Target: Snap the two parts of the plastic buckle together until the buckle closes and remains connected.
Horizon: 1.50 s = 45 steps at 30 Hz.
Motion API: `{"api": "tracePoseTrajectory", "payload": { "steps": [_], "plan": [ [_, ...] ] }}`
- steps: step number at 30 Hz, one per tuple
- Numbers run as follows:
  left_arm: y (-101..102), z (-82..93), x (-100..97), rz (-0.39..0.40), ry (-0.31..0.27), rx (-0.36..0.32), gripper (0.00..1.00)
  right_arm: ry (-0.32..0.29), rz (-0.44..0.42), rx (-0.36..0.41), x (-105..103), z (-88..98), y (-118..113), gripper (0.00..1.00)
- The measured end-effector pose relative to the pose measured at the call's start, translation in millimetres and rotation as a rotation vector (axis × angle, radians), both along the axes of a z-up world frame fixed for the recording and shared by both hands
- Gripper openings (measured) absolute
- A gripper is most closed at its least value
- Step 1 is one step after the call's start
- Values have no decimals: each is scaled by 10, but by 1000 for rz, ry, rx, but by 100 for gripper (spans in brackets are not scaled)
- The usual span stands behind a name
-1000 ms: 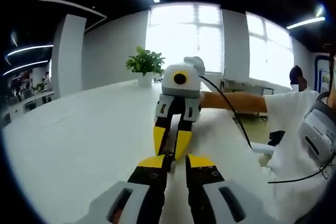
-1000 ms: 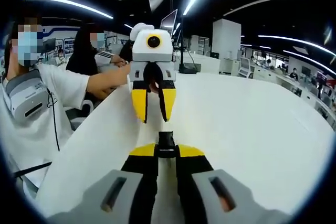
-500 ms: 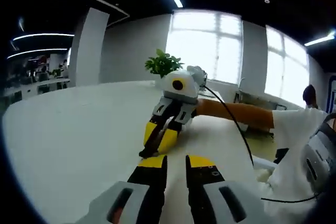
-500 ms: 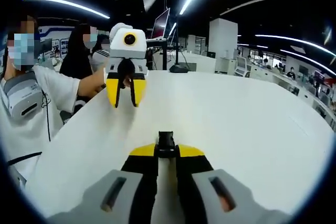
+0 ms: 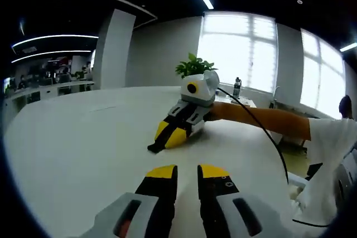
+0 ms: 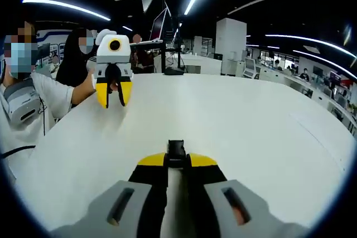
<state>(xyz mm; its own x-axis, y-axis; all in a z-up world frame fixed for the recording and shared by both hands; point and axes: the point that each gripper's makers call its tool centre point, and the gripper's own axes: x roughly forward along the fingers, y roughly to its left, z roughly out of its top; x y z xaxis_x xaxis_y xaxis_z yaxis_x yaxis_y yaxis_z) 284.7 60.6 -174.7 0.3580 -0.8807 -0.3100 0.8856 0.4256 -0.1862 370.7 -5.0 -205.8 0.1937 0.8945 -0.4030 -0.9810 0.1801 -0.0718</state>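
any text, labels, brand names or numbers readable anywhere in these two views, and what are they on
No legible text in either view.
Left gripper: small dark marks on the yellow tip, too small to read.
Right gripper, shut on the black buckle: no print visible.
Bottle by the potted plant: label too small to read.
Monitor and wall panels in the background: blurred, unreadable.

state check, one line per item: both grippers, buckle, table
right gripper: shut on buckle, black end sticking out past the yellow tips.
buckle: held in the right gripper, tip low over the table in the left gripper view; whether its two parts are joined cannot be told.
left gripper: jaws slightly apart, nothing between them.
table: white, bare around the grippers.
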Motion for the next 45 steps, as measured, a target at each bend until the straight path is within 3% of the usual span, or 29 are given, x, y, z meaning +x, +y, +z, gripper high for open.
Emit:
{"api": "tracePoseTrajectory", "payload": {
  "steps": [5, 13, 17, 23, 28, 33, 40, 45],
  "plan": [
    [27, 15, 77, 58, -41, -1, 14, 0, -10, 12, 120, -1, -51, 12],
    [53, 27, 105, 69, -49, 11, 14, 14, 3, 26, 248, 23, -80, 12],
    [102, 77, 102, 79, -60, -16, 15, 16, 0, 26, 290, 28, -58, 12],
    [170, 47, 97, 87, -44, -25, 17, 33, -11, 18, 299, 29, -36, 21],
    [193, 71, 93, 94, -47, -40, 18, 15, -39, 34, 300, 88, -57, 26],
    [159, 79, 103, 92, -49, -59, 18, -44, -103, 83, 320, 235, -76, 28],
    [88, 86, 130, 102, -35, -65, 25, -123, -129, 121, 96, 389, -16, 32],
    [89, 124, 172, 123, -53, -76, 26, -113, -121, 133, -191, 366, 66, 37]
  ]
}}
